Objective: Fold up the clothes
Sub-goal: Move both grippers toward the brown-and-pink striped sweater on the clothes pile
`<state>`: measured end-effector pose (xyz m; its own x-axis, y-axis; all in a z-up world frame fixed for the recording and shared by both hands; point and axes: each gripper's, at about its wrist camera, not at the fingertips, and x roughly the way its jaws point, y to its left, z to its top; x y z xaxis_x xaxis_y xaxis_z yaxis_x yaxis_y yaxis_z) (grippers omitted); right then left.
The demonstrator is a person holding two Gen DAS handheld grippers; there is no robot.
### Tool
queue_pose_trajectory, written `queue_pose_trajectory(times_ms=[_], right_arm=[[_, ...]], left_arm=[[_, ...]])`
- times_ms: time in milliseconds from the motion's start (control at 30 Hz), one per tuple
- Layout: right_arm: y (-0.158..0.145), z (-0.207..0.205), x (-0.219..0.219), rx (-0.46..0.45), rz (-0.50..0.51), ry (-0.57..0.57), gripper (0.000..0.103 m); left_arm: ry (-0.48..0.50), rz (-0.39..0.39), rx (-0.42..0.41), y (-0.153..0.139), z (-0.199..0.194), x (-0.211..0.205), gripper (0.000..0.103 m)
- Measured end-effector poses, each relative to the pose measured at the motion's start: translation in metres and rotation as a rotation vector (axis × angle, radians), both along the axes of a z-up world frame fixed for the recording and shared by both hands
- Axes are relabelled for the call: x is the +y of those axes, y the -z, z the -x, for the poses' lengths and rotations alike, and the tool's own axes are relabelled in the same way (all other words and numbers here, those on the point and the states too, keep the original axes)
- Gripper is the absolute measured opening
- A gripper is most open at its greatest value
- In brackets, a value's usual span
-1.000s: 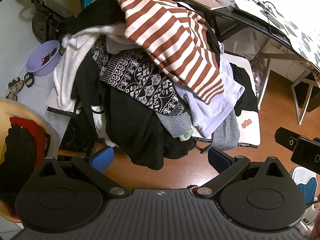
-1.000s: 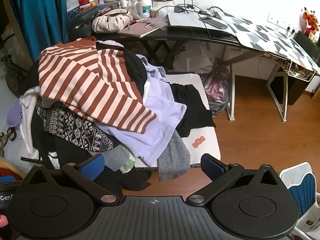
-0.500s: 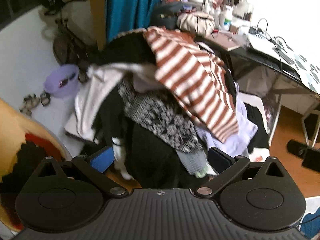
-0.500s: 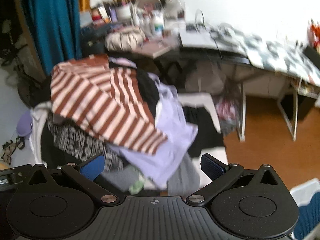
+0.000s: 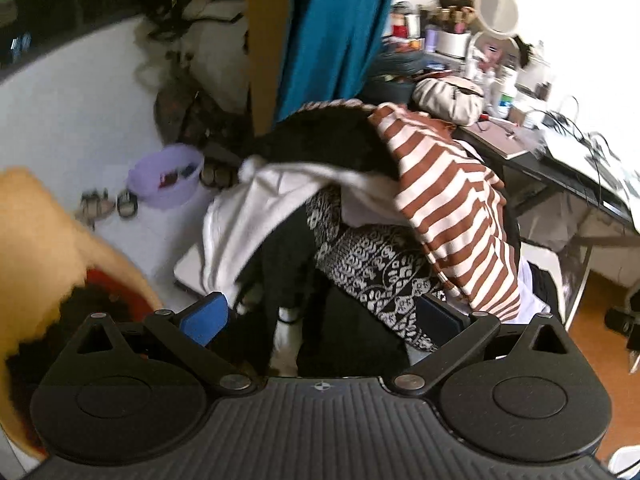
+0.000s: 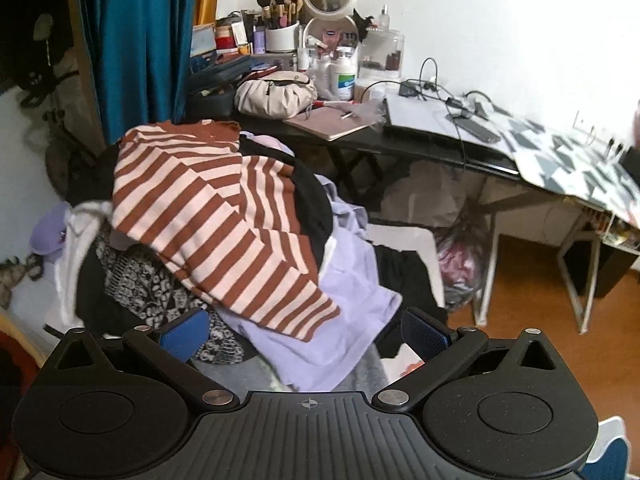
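Both grippers are closing in on the heap of clothes, now nearer than a second ago. The left gripper (image 5: 322,316) is hanging spread and empty before black cloth and a black-and-white patterned garment (image 5: 380,264). The right gripper (image 6: 304,334), also spread and empty, is facing a lilac garment (image 6: 344,320). Above lies the striped top (image 6: 224,216), piled on a small white table (image 6: 420,240). Beyond stands a cluttered desk (image 6: 420,144). Folding has not begun; a first pick seems imminent.
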<state>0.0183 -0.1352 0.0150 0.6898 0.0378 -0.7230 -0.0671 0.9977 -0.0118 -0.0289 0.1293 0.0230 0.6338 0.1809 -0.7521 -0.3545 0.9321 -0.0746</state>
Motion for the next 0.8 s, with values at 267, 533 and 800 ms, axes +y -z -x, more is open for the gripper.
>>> queue_pose_trajectory(times_ms=[267, 533, 800], right_arm=[[0.003, 0.007, 0.024, -0.006, 0.078, -0.069, 0.102], [-0.001, 0.006, 0.007, 0.004, -0.005, -0.051, 0.102], [-0.001, 0.012, 0.004, -0.059, 0.006, -0.102, 0.102]], left_arm=[[0.012, 0.017, 0.075, 0.009, 0.001, -0.006, 0.102], [0.067, 0.006, 0.101, 0.009, -0.007, -0.019, 0.102], [0.102, -0.003, 0.123, 0.011, -0.017, -0.029, 0.102]])
